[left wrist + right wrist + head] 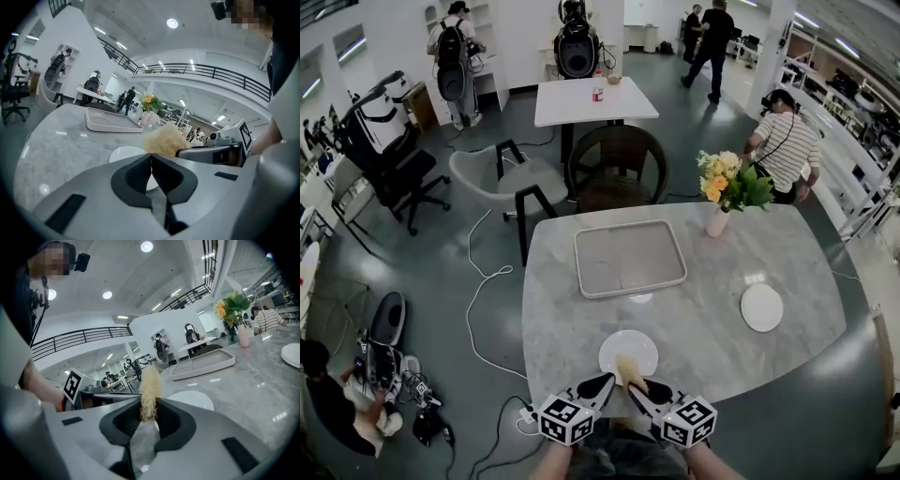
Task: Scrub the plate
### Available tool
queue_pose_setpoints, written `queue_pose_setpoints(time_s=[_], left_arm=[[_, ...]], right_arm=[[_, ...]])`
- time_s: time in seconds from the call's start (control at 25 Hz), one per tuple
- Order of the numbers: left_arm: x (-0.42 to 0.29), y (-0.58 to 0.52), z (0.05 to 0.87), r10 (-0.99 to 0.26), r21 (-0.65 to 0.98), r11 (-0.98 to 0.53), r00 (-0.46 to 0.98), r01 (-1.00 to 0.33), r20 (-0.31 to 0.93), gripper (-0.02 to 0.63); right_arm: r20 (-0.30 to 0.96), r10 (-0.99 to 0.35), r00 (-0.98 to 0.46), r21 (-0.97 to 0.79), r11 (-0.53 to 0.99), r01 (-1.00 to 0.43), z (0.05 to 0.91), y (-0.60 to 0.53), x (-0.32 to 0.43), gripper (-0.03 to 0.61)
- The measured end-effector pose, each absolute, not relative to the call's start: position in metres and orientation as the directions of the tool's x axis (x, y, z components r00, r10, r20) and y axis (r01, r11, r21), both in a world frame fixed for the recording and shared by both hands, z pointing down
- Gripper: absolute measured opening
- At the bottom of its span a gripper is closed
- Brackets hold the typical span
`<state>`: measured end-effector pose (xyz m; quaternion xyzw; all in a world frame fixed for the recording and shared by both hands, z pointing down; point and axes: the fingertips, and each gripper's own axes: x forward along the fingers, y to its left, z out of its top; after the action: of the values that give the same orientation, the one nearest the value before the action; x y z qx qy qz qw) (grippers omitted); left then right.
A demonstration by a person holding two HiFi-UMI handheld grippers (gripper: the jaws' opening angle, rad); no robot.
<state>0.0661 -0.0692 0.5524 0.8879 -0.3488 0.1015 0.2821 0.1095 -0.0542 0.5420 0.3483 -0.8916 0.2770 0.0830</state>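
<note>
Scrubber (150, 380) in right hand-held gripper (149, 405) over plate (617, 345).

Head cam: high over the near edge of the table (712, 319), looks steeply down + fwd, tray (629, 258) mid-frame, well apart. Left gripper cam: low, just above the tabletop, looks along own jaws, tray (110, 123) left of centre. Right gripper cam: same low height, tray (202, 364) right of centre. All 3 share the tray, the plate (614, 349) on its near side and the vase (718, 222) beside its far right corner.
</note>
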Motion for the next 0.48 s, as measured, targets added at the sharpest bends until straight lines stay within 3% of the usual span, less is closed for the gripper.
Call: queue_pose_setpoints(time_s=[0.48], left_arm=[[0.076, -0.078, 0.57, -0.532, 0.403, -0.598, 0.719, -0.693, 0.448, 0.011]], right_arm=[[0.385, -0.463, -0.798, -0.407, 0.691, -0.597, 0.56, -0.075, 0.102, 0.081]])
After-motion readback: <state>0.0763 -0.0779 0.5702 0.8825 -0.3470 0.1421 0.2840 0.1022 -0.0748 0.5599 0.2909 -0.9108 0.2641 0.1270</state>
